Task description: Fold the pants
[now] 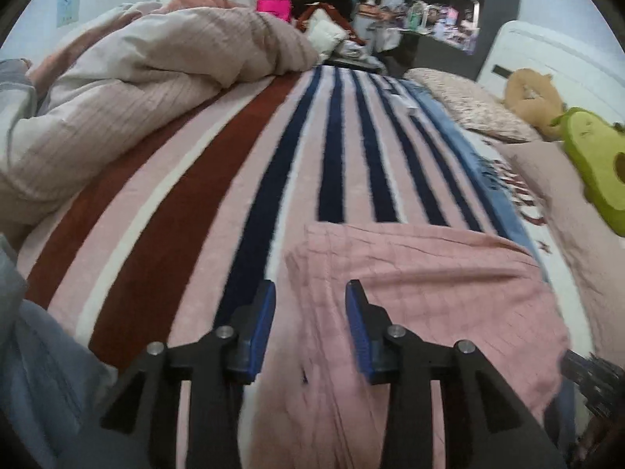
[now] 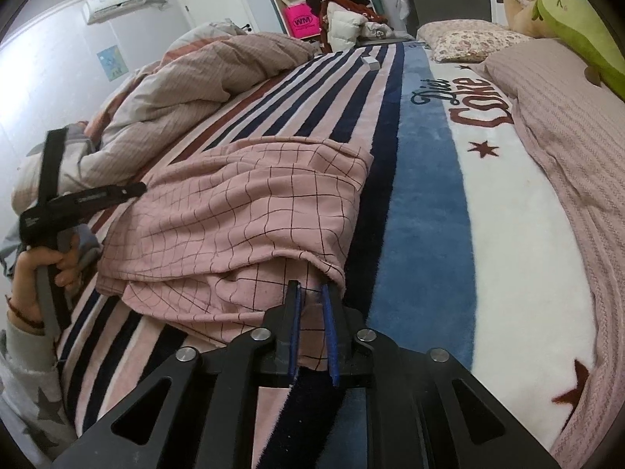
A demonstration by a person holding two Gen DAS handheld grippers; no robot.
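Observation:
Pink checked pants [image 2: 242, 211] lie folded over on the striped blanket [image 2: 343, 78] of a bed. In the left wrist view the pants [image 1: 422, 293] lie just ahead and right. My left gripper [image 1: 310, 293] is open and empty, low over the pants' left edge; it also shows from the side in the right wrist view [image 2: 140, 187]. My right gripper [image 2: 310, 293] is nearly shut, its blue pads pinching the lower layer of the pants at the near right corner, under the folded-over top layer.
A bunched beige duvet [image 1: 148, 78] fills the bed's left side. Pillows [image 2: 465, 39], a pink throw [image 2: 566, 156] and a green avocado plush [image 1: 601, 168] lie at the right. A small white object [image 2: 371, 63] sits far up the blanket. Shelves and clutter stand beyond.

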